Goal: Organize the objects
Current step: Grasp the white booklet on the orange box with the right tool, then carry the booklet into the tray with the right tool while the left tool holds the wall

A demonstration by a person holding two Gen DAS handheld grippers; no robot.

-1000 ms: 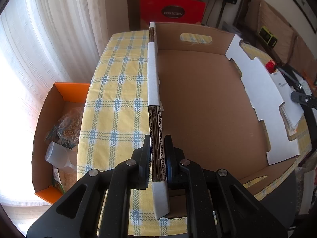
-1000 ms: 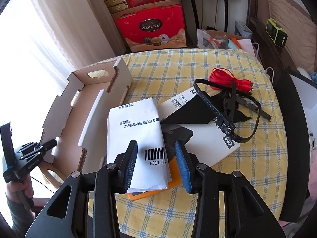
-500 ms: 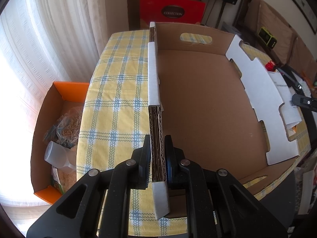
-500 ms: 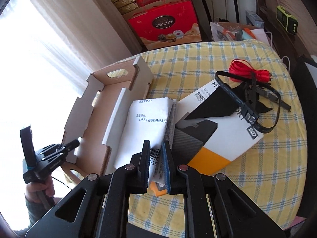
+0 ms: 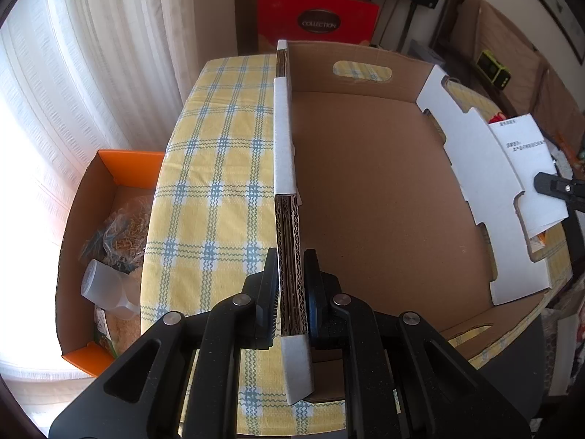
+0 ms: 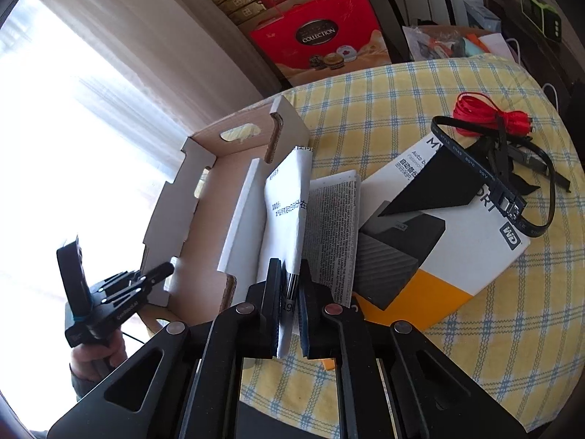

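An open, shallow cardboard box (image 5: pixel 365 190) lies on the yellow checked table; it also shows in the right wrist view (image 6: pixel 204 197). My left gripper (image 5: pixel 290 285) is shut on the box's left wall (image 5: pixel 285 139). My right gripper (image 6: pixel 290 285) is shut on a white folded paper sheet (image 6: pixel 285 212) and holds it lifted and tilted beside the box's right wall; the sheet also shows in the left wrist view (image 5: pixel 530 161). A printed booklet (image 6: pixel 334 226), a white-orange hard-drive box (image 6: pixel 438 226), a black cable (image 6: pixel 486 183) and a red cable (image 6: pixel 486 113) lie on the table.
An orange carton (image 5: pixel 95 241) with bags and a plastic cup stands on the floor left of the table. Red gift boxes (image 6: pixel 321 36) stand behind the table. The yellow checked tablecloth (image 5: pixel 219 168) reaches the table's edges.
My right gripper closed on the white paper sheet and lifted it, tilting it up toward the cardboard box. My left gripper stayed clamped on the box wall.
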